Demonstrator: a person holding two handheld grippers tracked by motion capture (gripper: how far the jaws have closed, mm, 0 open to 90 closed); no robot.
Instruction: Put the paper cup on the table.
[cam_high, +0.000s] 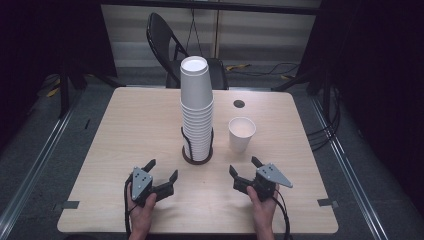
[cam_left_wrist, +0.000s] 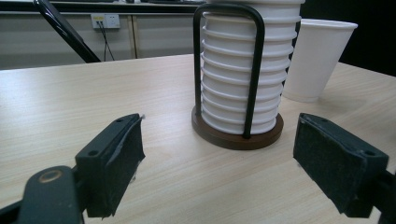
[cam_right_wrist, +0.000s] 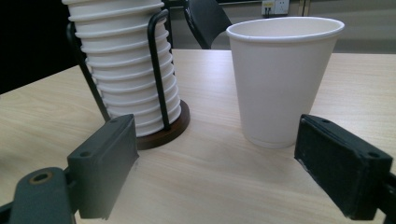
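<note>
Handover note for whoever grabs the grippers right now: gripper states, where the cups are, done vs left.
Left gripper: open, holding nothing, low over the near table, aimed at the cup stack.
Right gripper: open, holding nothing, aimed at the single cup.
Cup stack: upside-down paper cups nested in a black wire holder on a round brown base, mid-table.
Single cup: upright, looks empty, standing just right of the holder, apart from it.
Done: one cup stands apart from the stack.
Left: nothing gripped yet; the likely next grasp is the single cup with the right gripper.
</note>
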